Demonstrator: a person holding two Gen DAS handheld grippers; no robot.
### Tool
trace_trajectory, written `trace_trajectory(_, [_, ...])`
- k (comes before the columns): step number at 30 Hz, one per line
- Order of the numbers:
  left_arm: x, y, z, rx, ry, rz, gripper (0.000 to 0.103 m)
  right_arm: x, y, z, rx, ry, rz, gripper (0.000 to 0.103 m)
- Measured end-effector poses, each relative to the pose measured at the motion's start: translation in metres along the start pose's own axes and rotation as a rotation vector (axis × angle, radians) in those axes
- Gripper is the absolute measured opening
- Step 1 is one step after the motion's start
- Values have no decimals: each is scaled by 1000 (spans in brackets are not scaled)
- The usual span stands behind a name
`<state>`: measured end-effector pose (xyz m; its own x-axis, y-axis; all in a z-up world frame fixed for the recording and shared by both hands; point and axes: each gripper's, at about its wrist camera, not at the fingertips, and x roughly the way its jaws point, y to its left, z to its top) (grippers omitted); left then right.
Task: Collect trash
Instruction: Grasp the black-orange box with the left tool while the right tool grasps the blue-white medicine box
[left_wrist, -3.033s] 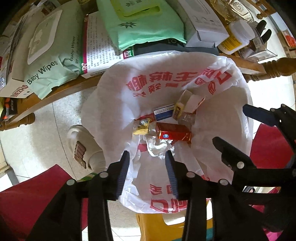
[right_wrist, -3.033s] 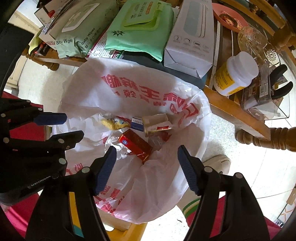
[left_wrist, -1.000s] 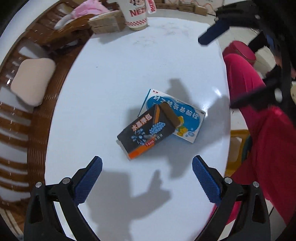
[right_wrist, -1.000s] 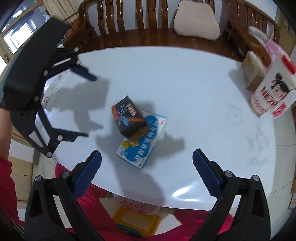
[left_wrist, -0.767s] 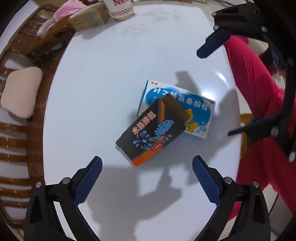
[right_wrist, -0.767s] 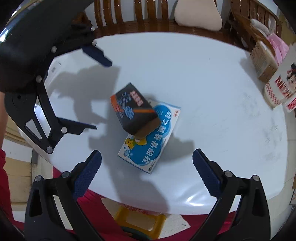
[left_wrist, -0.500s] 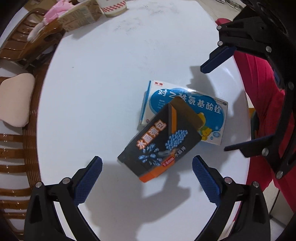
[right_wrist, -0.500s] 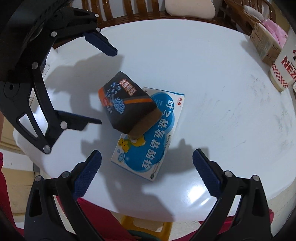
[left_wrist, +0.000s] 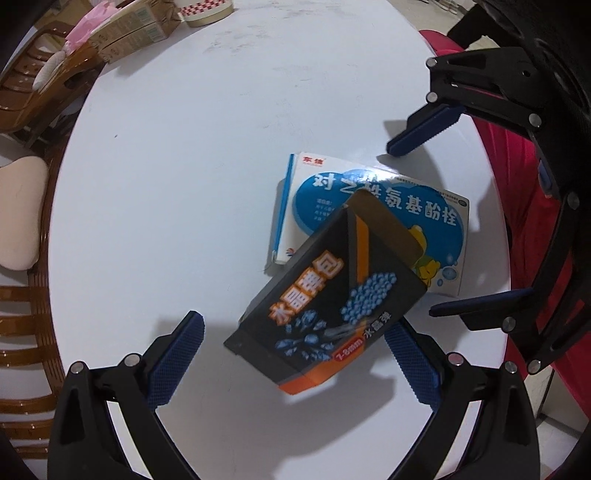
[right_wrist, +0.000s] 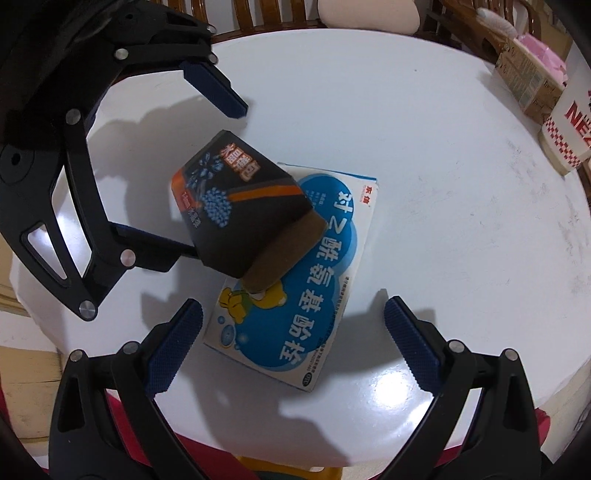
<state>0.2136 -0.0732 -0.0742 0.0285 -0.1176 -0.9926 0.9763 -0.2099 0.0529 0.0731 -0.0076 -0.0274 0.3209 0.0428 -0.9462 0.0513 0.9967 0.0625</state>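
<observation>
A black and orange box (left_wrist: 328, 299) with an open brown flap leans on a flat white and blue medicine box (left_wrist: 424, 210), both on a round white table (left_wrist: 184, 166). My left gripper (left_wrist: 295, 343) is open, its fingers either side of the black box's near end. My right gripper (right_wrist: 291, 332) is open, its fingers either side of the blue box (right_wrist: 295, 295), with the black box (right_wrist: 240, 218) just beyond. Each gripper shows in the other's view: the right one (left_wrist: 436, 218) and the left one (right_wrist: 181, 166).
Wooden chairs with a beige cushion (left_wrist: 18, 214) ring the table. At the far edge stand a cardboard carton (left_wrist: 129, 33), a pink item (right_wrist: 539, 55) and a red-checked paper cup (right_wrist: 569, 122). Red clothing (left_wrist: 517, 192) lies along the near table edge.
Both grippers left the trash bag, turned to the white table, and have moved down closer over the two boxes. The boxes themselves have not moved.
</observation>
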Motion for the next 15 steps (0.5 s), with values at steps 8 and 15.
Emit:
trace_trajectory(8, [3, 1, 0, -10, -7, -30, 69, 1, 10, -5, -16, -58, -24, 91])
trace_trajectory(15, [3, 10, 3, -73, -47, -56, 60, -9, 6, -11, -30, -83, 7, 72])
